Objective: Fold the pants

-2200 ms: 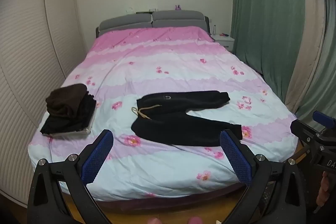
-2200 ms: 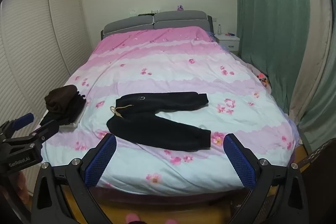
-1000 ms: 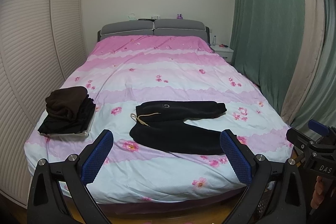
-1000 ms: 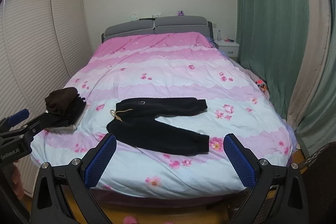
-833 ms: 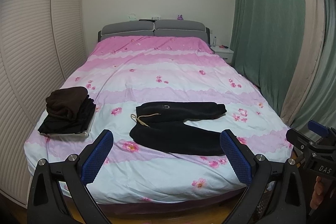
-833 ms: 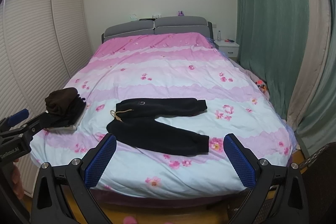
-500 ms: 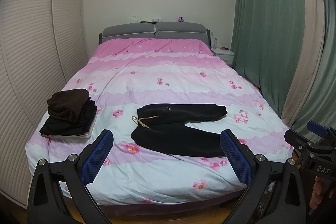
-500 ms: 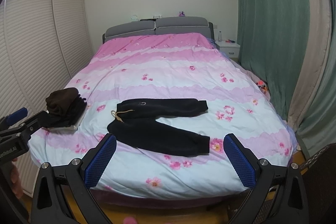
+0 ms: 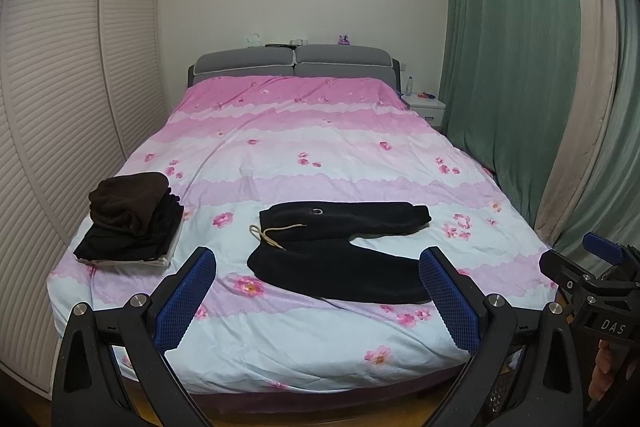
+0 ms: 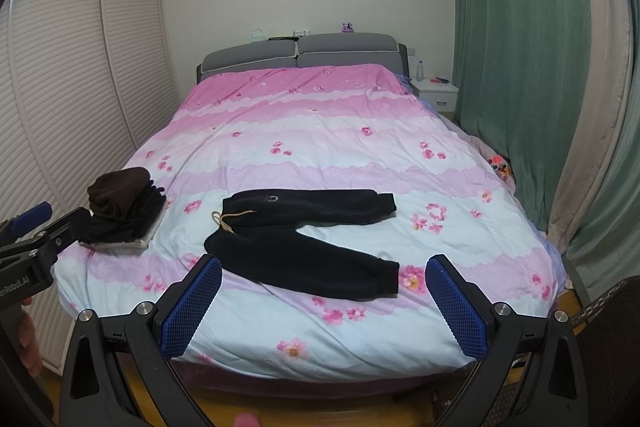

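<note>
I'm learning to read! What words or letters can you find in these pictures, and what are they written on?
"DAS" in white letters, on the body of the right claw, cut off at the picture's edge.
"nRobot.AI" on the body of the left claw; its start is cut off.
The small pale mark on the black pants near the waist is too small to read.
The bottle label is too small to read.

Folded clothes stack (image 9: 130, 223), green curtain (image 9: 508, 67)

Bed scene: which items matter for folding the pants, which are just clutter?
Job:
- black pants, spread flat on the bed
- left gripper, open
- right gripper, open

Lying about:
- stack of folded dark clothes
- nightstand with bottle
- green curtains
</note>
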Demonstrator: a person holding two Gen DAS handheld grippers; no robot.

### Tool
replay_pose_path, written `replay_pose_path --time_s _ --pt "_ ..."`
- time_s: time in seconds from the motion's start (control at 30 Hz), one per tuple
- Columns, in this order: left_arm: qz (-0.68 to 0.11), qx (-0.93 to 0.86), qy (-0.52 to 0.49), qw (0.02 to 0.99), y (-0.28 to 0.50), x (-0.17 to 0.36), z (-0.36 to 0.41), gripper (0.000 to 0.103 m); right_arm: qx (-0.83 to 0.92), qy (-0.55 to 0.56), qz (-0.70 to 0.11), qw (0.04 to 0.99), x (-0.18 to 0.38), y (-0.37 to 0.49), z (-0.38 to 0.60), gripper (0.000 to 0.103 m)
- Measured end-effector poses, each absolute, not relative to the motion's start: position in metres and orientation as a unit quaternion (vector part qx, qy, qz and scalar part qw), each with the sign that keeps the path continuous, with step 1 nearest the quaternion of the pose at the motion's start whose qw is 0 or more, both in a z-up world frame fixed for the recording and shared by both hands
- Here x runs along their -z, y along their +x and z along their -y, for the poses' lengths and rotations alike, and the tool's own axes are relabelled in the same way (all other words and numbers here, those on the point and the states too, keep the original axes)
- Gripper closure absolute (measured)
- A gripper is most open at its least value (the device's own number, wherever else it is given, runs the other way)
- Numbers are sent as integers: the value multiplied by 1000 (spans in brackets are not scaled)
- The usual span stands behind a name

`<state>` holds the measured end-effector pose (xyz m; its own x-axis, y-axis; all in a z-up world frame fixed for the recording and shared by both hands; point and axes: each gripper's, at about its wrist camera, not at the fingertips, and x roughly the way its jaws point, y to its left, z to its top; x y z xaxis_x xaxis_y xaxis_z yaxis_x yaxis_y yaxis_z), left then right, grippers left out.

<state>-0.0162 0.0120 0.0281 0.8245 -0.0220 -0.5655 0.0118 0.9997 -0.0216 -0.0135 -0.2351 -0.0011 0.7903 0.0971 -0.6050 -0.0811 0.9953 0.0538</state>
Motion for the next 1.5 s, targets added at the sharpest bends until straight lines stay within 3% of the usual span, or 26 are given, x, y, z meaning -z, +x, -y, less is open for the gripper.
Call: replay_pose_path --time_s 0.9,1.23,1.5 --pt "-318 5 -5 948 3 -12 -7 0 -49 9 -332 942 6 -6 235 1" --pt "-380 -22 -6 925 56 44 -27 0 -49 4 -375 926 42 24 222 1" --pt "-442 -13 6 897 137 111 -48 0 -21 4 -441 897 116 94 198 1"
